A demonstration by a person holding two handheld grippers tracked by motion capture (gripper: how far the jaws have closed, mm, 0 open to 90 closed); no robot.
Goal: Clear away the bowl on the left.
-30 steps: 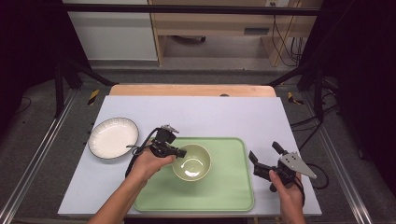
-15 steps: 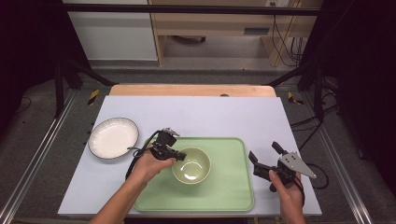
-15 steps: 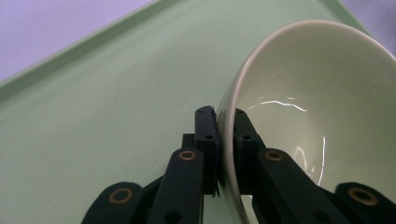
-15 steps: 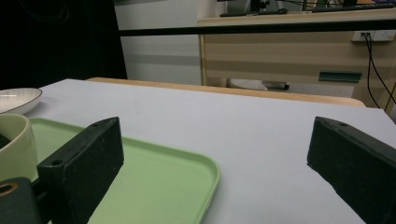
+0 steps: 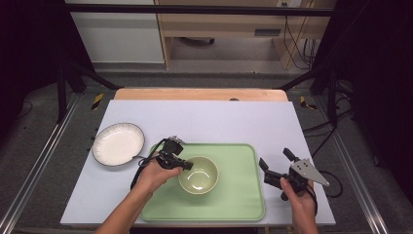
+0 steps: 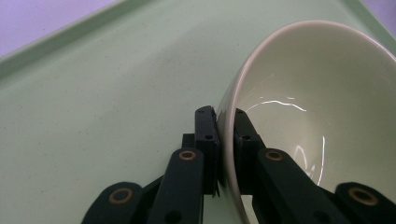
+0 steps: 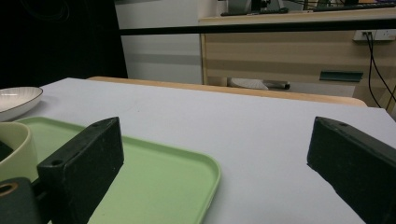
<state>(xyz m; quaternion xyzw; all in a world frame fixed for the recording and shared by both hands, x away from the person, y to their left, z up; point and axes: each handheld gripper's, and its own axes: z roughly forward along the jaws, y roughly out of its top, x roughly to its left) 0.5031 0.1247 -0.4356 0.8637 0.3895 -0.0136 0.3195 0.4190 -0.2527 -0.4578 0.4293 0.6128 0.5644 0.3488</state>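
Observation:
A pale cream bowl sits over the left half of a green tray. My left gripper is shut on the bowl's left rim. In the left gripper view the rim of the bowl is pinched with one jaw inside and one outside, at my left gripper, above the tray. Whether the bowl rests on the tray or hangs just above it I cannot tell. My right gripper stands open beside the tray's right edge, with nothing between its jaws.
A white plate with a dark rim lies on the pale table cover left of the tray. The right gripper view shows the tray's corner, the bowl's side and the plate. Black frame posts flank the table.
My left gripper and the bowl have shifted slightly toward the person. The right gripper has stayed where it was, still open.

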